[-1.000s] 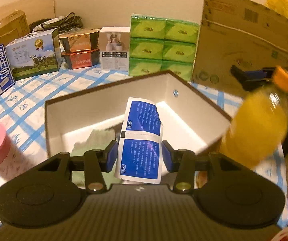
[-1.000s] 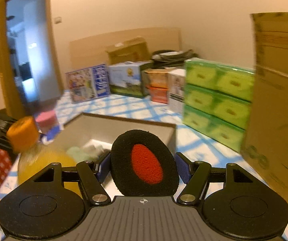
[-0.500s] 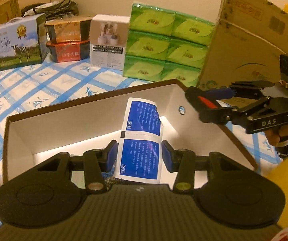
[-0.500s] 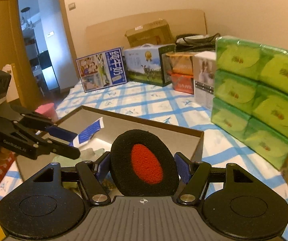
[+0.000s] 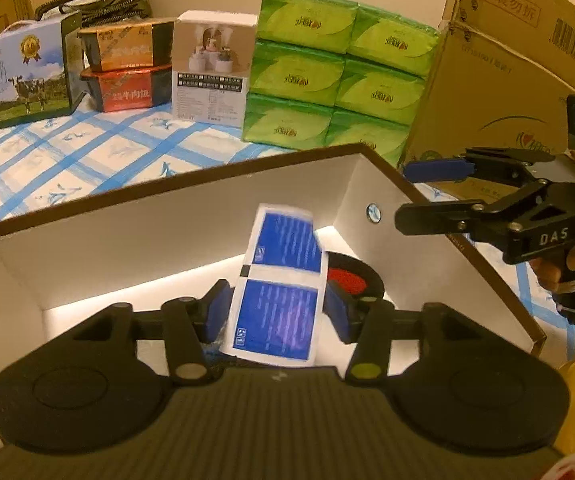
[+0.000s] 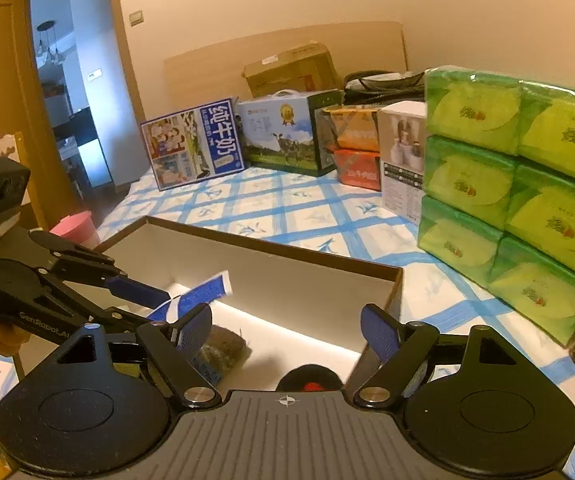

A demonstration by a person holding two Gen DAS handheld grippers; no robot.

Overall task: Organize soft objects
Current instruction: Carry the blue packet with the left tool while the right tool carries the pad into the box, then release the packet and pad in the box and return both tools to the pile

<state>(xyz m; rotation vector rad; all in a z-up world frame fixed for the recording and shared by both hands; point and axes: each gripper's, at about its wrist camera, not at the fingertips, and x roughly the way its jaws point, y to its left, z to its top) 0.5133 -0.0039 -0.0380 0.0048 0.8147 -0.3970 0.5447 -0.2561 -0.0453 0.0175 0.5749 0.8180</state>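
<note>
Both jaws just opened: right hand-held gripper [image 6: 287, 332] spread, pad [image 5: 349, 276] dropped in box [image 5: 167, 216]; left hand-held gripper [image 5: 273, 306] releasing packet [image 5: 277, 304].

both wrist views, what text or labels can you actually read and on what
"DAS": on the right gripper
"GenRobot.AI": on the left gripper, last letters partly hidden
"纯牛奶": on the blue milk carton
Blue sachet, green tissue packs, cardboard box: print too blurred to read.
</note>
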